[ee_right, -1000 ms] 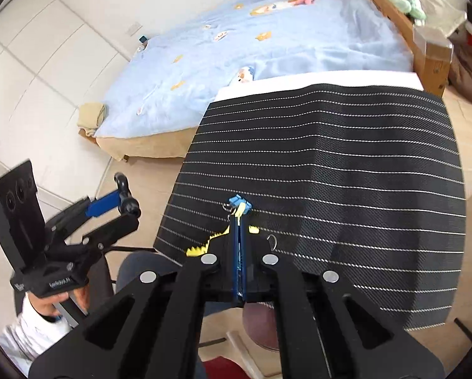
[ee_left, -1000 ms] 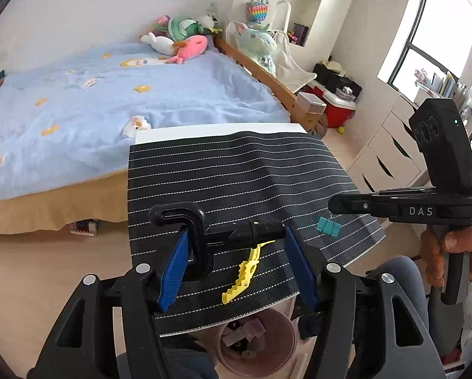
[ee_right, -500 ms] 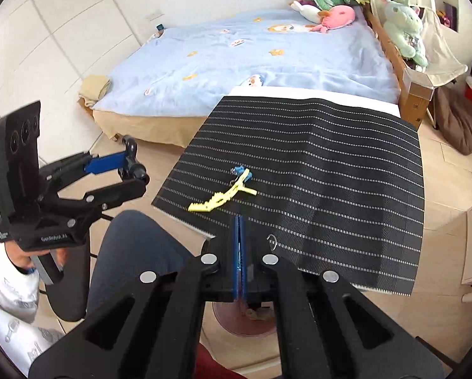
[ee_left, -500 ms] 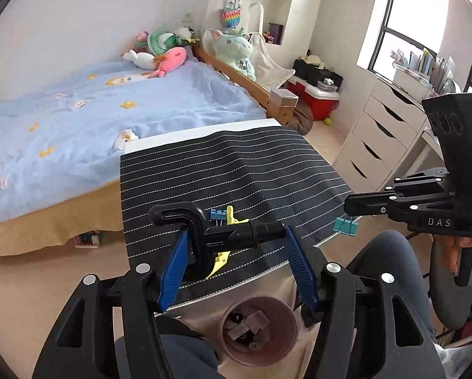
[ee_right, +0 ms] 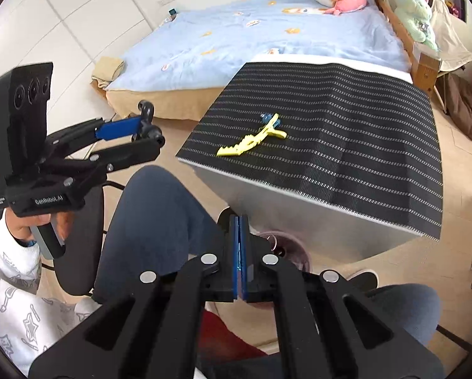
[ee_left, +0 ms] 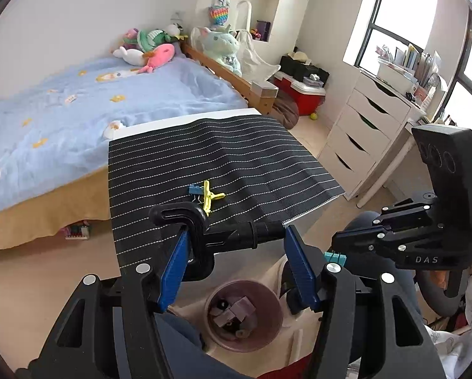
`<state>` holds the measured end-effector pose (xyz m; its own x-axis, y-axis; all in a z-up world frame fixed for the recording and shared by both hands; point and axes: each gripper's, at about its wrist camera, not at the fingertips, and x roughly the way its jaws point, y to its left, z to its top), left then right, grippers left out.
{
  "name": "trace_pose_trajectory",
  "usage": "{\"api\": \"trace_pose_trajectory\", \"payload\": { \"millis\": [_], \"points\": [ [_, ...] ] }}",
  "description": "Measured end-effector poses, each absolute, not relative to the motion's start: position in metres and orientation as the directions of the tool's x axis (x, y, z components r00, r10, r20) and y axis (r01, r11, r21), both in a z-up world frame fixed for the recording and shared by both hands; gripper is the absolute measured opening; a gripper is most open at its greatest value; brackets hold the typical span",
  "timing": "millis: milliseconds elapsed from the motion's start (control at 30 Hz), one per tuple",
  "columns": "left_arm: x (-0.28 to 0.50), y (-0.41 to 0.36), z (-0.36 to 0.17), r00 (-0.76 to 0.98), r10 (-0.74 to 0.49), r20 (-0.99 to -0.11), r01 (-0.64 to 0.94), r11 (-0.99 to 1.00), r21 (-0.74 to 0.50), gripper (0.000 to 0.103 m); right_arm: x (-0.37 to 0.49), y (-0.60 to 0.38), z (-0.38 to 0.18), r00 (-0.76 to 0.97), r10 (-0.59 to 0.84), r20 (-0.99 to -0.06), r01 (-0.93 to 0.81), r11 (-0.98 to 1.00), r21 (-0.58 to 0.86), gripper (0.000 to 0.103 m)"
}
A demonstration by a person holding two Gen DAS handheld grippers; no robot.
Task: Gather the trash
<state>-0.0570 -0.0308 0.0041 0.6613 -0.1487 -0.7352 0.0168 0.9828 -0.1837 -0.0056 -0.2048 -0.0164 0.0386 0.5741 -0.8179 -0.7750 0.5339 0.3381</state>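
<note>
My left gripper [ee_left: 236, 243] is shut on a black clamp [ee_left: 201, 227] that spans its blue pads, above a pink bin [ee_left: 267, 338] holding several scraps. My right gripper [ee_right: 239, 221] is shut on a teal binder clip [ee_left: 334, 257]; in the right wrist view only the clip's wire loop [ee_right: 272, 240] shows, just over the bin's rim [ee_right: 294, 246]. A yellow hair clip [ee_left: 209, 197] and a blue binder clip [ee_left: 194, 190] lie together on the black striped mat [ee_left: 236, 158] of the table. Both grippers are off the table's near edge.
The person's knees [ee_right: 160, 214] sit on either side of the bin, under the grippers. A bed with a blue cover [ee_left: 78, 110] stands behind the table, and white drawers [ee_left: 362, 126] stand to the right. The table's front panel [ee_right: 283, 202] is close ahead.
Both grippers have drawn back from over the mat to past the table's near edge, above the bin. The right one carried the teal clip along; the left kept the black clamp.
</note>
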Motion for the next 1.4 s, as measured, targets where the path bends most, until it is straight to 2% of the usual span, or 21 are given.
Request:
{"api": "trace_pose_trajectory", "payload": {
  "millis": [167, 233, 267, 300, 600, 1400],
  "points": [
    [-0.059, -0.033, 0.005, 0.661, -0.152, -0.735, 0.022, 0.983, -0.184, 0.059, -0.008, -0.204, -0.022, 0.024, 0.572, -0.820, -0.775, 0.529, 0.346, 0.005],
    [-0.058, -0.033, 0.005, 0.661, -0.152, -0.734, 0.022, 0.983, -0.183, 0.059, -0.007, -0.204, -0.025, 0.035, 0.559, -0.829, -0.776, 0.538, 0.330, 0.033],
    [-0.058, -0.033, 0.006, 0.662, -0.152, -0.734, 0.023, 0.983, -0.183, 0.059, -0.006, -0.205, -0.024, 0.038, 0.559, -0.828, -0.773, 0.542, 0.330, 0.072],
    [-0.058, -0.034, 0.006, 0.662, -0.152, -0.734, 0.024, 0.983, -0.183, 0.059, -0.005, -0.207, -0.024, 0.041, 0.573, -0.819, -0.767, 0.544, 0.342, 0.087],
    [-0.060, -0.040, 0.004, 0.648, -0.170, -0.742, 0.047, 0.982, -0.184, 0.059, 0.003, -0.221, -0.012, 0.149, 0.556, -0.818, -0.739, 0.612, 0.282, 0.097],
    [-0.064, -0.092, -0.003, 0.593, -0.225, -0.773, 0.195, 0.972, -0.134, 0.061, 0.019, -0.273, 0.007, 0.261, 0.567, -0.781, -0.660, 0.696, 0.284, 0.097]
  ]
}}
